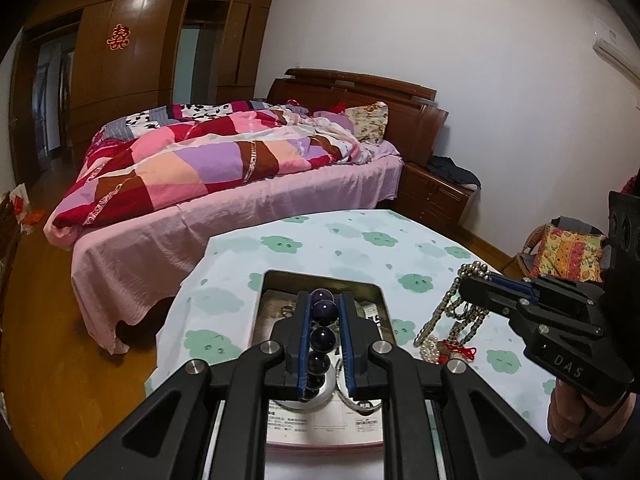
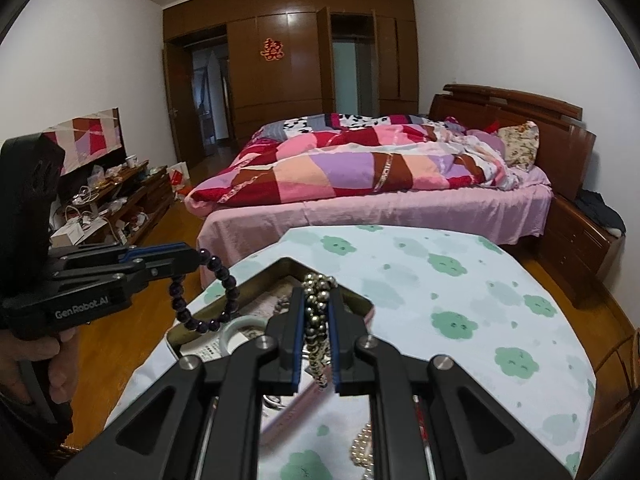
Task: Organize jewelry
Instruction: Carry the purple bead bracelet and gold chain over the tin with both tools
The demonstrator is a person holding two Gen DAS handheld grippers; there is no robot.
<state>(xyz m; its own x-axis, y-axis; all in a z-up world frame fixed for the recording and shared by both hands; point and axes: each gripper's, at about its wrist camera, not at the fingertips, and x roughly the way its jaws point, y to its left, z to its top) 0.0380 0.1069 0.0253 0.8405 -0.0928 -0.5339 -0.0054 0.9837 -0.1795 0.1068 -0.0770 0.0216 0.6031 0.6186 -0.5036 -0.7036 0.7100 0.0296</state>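
Observation:
My left gripper is shut on a dark purple bead bracelet and holds it above an open metal tin with papers and a white ring inside. In the right wrist view the left gripper shows at left with the bracelet hanging over the tin. My right gripper is shut on a string of metallic beads, lifted beside the tin. In the left wrist view the right gripper holds those beads above a pile of pearls and red thread.
The tin stands on a table with a cloud-print cloth. A bed with a patchwork quilt lies behind it, a nightstand at right and a cluttered low cabinet at left. A wooden wardrobe fills the far wall.

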